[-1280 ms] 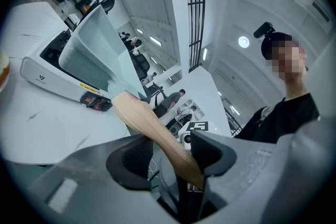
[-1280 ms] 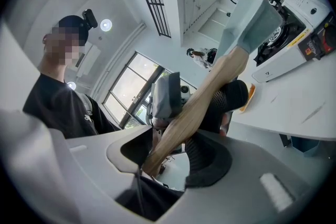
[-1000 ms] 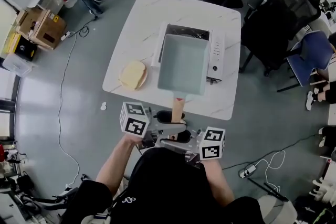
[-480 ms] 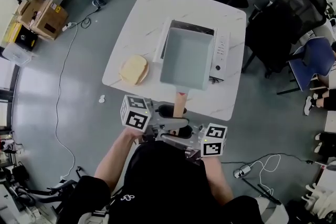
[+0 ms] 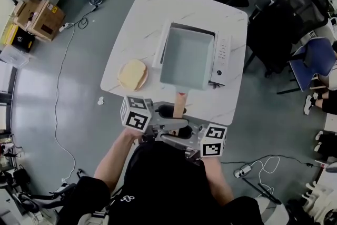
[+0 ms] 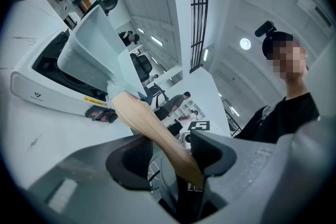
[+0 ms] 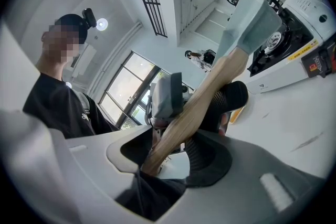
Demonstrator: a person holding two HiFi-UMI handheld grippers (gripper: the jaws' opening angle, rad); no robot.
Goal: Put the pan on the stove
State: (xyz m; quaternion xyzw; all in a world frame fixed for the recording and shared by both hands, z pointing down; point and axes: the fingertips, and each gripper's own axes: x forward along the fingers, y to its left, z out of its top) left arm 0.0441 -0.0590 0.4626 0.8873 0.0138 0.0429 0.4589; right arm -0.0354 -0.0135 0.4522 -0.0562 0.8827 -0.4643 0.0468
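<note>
A pale grey-blue rectangular pan (image 5: 184, 58) lies over the top of the white stove (image 5: 221, 55) on the white table (image 5: 142, 23). Its wooden handle (image 5: 179, 104) points toward me. My left gripper (image 5: 167, 113) and right gripper (image 5: 180, 135) are both shut on that handle, one behind the other. In the left gripper view the handle (image 6: 152, 128) runs between the jaws of that gripper (image 6: 173, 152) up to the pan (image 6: 97, 55). The right gripper view shows the handle (image 7: 199, 102) clamped in the same way by that gripper (image 7: 176, 144). Whether the pan's bottom touches the stove (image 7: 299, 34) I cannot tell.
A pale yellow slice of bread (image 5: 132, 74) lies at the table's left side. Black office chairs (image 5: 284, 8) stand to the right and behind the table. Cardboard boxes (image 5: 32, 16) and a cable (image 5: 60, 92) are on the floor to the left.
The head view shifts slightly. The pan stays over the stove and both grippers keep their hold on the handle.
</note>
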